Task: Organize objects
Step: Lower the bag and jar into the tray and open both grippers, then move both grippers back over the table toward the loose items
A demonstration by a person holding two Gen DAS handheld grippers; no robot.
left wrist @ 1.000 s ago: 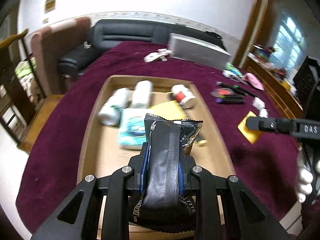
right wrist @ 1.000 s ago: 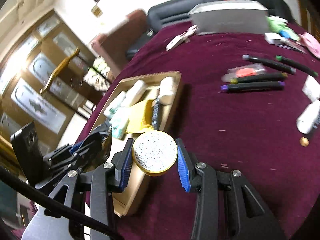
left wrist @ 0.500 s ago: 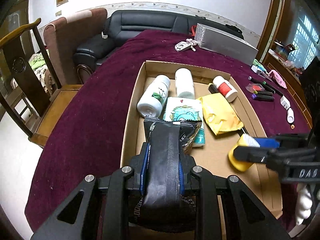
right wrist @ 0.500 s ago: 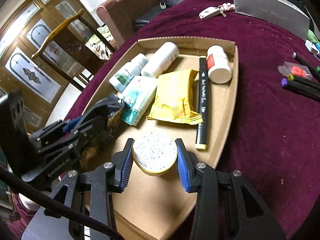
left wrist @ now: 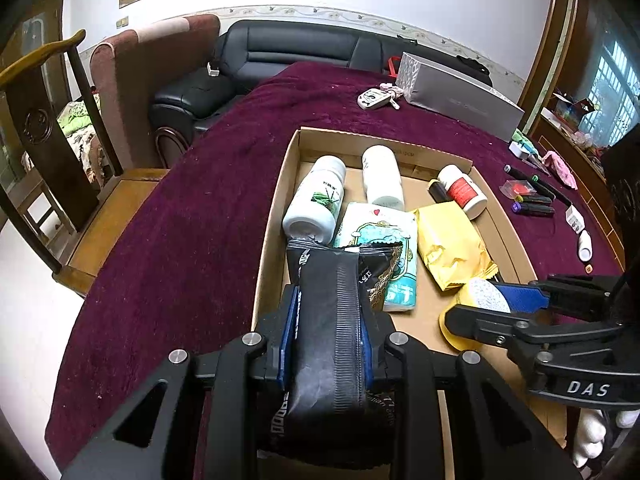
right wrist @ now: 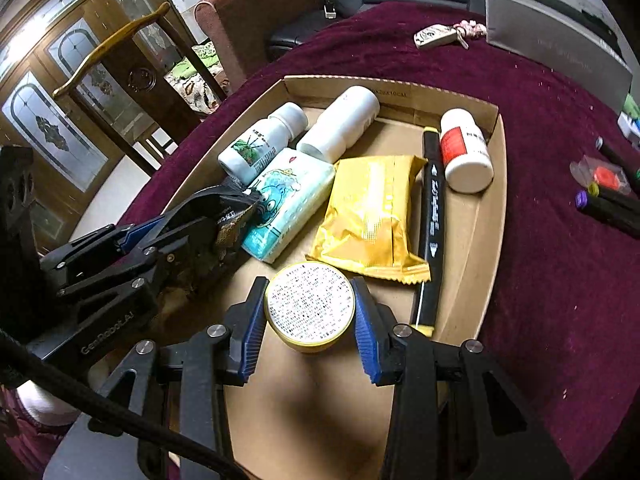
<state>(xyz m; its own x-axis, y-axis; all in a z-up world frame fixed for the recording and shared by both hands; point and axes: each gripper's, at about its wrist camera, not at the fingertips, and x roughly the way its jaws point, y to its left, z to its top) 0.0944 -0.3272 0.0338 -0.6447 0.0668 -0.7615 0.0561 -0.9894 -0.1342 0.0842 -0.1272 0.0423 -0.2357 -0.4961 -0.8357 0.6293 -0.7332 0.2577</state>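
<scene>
My left gripper (left wrist: 326, 316) is shut on a black snack packet (left wrist: 332, 308) over the near left part of a cardboard tray (left wrist: 276, 216). My right gripper (right wrist: 310, 312) is shut on a round yellow tin (right wrist: 310, 306) with a speckled white lid, low over the tray floor (right wrist: 476, 240). The tin also shows in the left wrist view (left wrist: 478, 300), and the black packet in the right wrist view (right wrist: 228, 220). In the tray lie white bottles (right wrist: 260, 142), a blue tissue pack (right wrist: 288, 200), a yellow packet (right wrist: 368, 216) and a black marker (right wrist: 434, 216).
The tray sits on a maroon cloth (left wrist: 192, 220). Markers (left wrist: 532, 204) and small items lie on the cloth right of the tray. A grey box (left wrist: 456, 94) and a key fob (left wrist: 374, 99) lie beyond. A sofa (left wrist: 288, 52) and chairs (left wrist: 48, 132) stand left.
Both grippers have moved left over the tray with their loads still held. The right gripper carried the tin from above the cloth into the tray beside the yellow packet.
</scene>
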